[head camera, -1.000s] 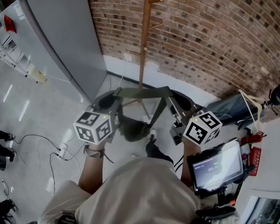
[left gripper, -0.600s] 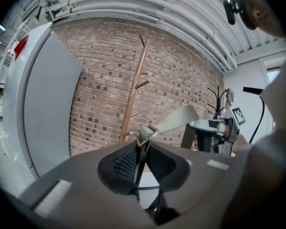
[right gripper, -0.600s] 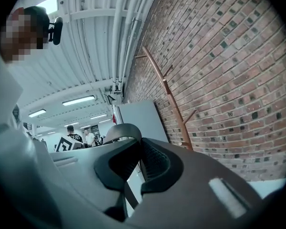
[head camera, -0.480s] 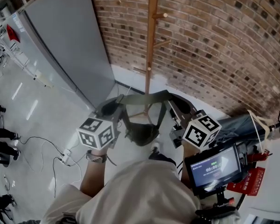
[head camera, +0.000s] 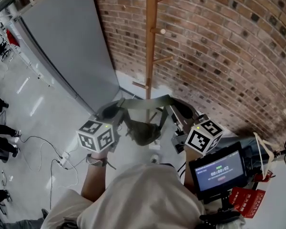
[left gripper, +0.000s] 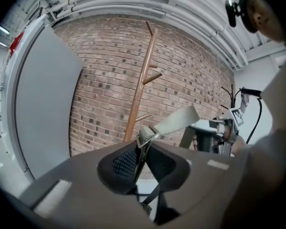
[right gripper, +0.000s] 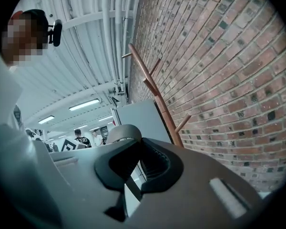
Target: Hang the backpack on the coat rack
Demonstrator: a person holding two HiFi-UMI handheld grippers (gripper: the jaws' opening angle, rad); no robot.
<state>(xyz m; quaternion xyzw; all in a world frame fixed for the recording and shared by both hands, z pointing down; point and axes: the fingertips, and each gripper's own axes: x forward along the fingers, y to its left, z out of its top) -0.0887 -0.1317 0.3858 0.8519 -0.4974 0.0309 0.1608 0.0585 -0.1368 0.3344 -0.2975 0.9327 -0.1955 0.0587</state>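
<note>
Left gripper (left gripper: 142,150) jaws clamp the strap (head camera: 146,102). Right gripper (right gripper: 136,165) jaws, nearly together, seemingly pinch its other end. Pack (head camera: 143,132) hangs between them, rack (head camera: 150,42) beyond.

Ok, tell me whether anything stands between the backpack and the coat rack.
Nothing visible does. The olive fabric backpack hangs by its strap directly in front of the tall wooden coat rack, whose pegs stand in open view above it.

A brick wall (head camera: 219,46) meets a tall grey panel (head camera: 71,46) above a glossy pale floor (head camera: 33,123) with cables (head camera: 47,151), strip lights (right gripper: 88,104) overhead
</note>
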